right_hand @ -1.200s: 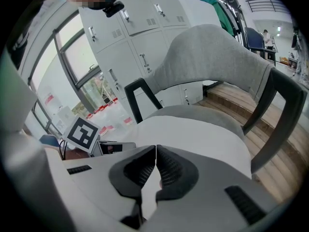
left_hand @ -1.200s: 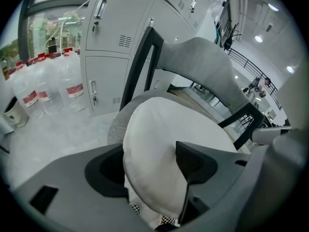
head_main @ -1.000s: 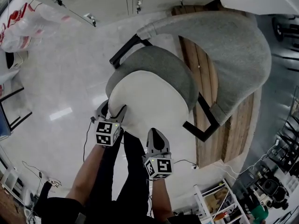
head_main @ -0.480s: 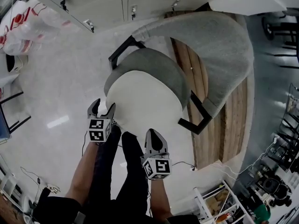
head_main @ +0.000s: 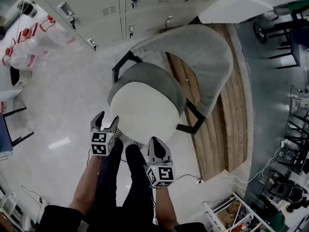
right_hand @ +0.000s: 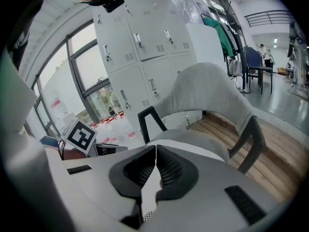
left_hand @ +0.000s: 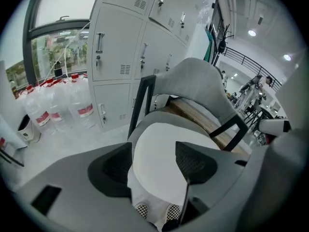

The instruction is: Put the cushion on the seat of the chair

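A round white cushion point(head_main: 145, 112) lies flat on the grey seat point(head_main: 161, 76) of a chair with a curved grey backrest point(head_main: 193, 52) and black frame. My left gripper point(head_main: 105, 118) is open just off the cushion's near left edge, holding nothing; in the left gripper view the cushion point(left_hand: 159, 149) shows beyond the spread jaws of the left gripper point(left_hand: 153, 151). My right gripper point(head_main: 158, 141) hangs shut a little short of the cushion's near right edge. The right gripper point(right_hand: 155, 151) has its pads pressed together with nothing between them, and the cushion point(right_hand: 193, 150) lies past them.
Grey lockers point(head_main: 111, 8) stand behind the chair, with water bottles point(head_main: 29, 47) on the floor to the left. The chair sits partly on a wooden platform point(head_main: 227, 129). A cable point(head_main: 193, 178) and a cluttered shelf point(head_main: 231, 211) lie at the lower right. The person's legs point(head_main: 125, 178) are below the grippers.
Both grippers have drawn back from the cushion's near edge, the left one first. The cushion stays on the seat. The head view has tilted, showing more of the lockers.
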Demonstrator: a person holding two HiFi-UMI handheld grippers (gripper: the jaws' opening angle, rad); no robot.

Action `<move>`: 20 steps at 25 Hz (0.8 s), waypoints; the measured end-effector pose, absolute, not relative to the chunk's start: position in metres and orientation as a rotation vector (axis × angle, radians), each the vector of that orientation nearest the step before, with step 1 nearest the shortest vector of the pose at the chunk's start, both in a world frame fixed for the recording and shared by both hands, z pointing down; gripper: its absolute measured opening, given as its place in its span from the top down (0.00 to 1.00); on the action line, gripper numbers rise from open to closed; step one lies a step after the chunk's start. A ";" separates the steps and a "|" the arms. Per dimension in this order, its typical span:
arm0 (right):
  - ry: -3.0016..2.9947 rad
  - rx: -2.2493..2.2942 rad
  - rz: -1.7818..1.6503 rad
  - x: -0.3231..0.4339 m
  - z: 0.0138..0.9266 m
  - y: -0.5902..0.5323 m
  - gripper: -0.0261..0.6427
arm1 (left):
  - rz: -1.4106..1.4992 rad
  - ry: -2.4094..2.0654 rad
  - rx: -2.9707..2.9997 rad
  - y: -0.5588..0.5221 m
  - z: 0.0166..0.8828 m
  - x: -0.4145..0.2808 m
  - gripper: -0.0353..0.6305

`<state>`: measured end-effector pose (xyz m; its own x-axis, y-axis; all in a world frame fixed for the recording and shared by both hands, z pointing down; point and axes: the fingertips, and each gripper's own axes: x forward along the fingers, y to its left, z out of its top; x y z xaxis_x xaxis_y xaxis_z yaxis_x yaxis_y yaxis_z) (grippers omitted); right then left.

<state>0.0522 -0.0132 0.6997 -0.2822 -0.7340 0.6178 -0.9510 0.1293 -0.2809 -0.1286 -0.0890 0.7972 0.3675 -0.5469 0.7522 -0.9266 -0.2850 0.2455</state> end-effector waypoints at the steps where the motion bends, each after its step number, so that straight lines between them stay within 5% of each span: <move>1: -2.089 1.644 0.909 0.053 0.690 -0.012 0.92 | 0.706 -1.265 1.969 -0.087 0.785 -0.125 0.51; 20: -2.146 1.766 0.709 0.094 0.531 0.007 0.92 | 0.635 -1.147 2.351 -0.055 0.557 -0.052 0.64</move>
